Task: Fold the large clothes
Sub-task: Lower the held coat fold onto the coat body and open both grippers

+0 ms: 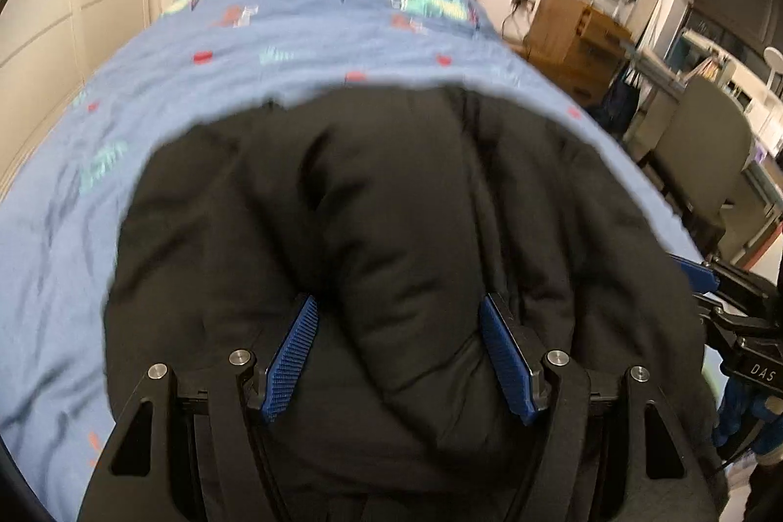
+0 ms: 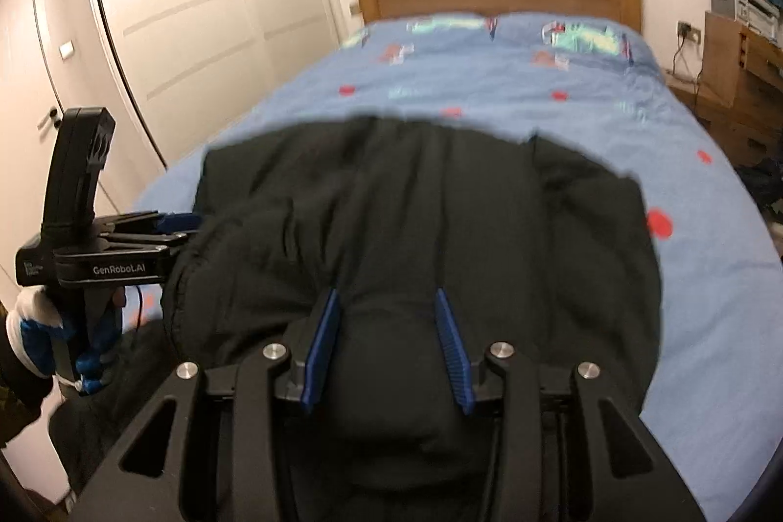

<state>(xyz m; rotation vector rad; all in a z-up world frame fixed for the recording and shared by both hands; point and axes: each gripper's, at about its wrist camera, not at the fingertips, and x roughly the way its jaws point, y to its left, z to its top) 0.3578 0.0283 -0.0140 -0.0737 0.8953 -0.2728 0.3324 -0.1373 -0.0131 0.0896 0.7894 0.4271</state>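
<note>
Black puffy jacket point(image 1: 391, 228) sprawls on the bed point(image 1: 147, 91), bunched right under both grippers. Left gripper point(image 1: 396, 355) gapes wide, right gripper point(image 2: 386, 346) narrower, pads not pressing. "GenRobot.AI" on left one.

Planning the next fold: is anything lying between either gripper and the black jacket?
Nothing visible. The black jacket bulges directly between the pads of the left gripper and right gripper; only the blue bedspread surrounds it.

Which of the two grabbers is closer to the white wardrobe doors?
Left. The left gripper is at the black jacket's edge on the side of the wardrobe doors; the right gripper is over the jacket, farther from them.
</note>
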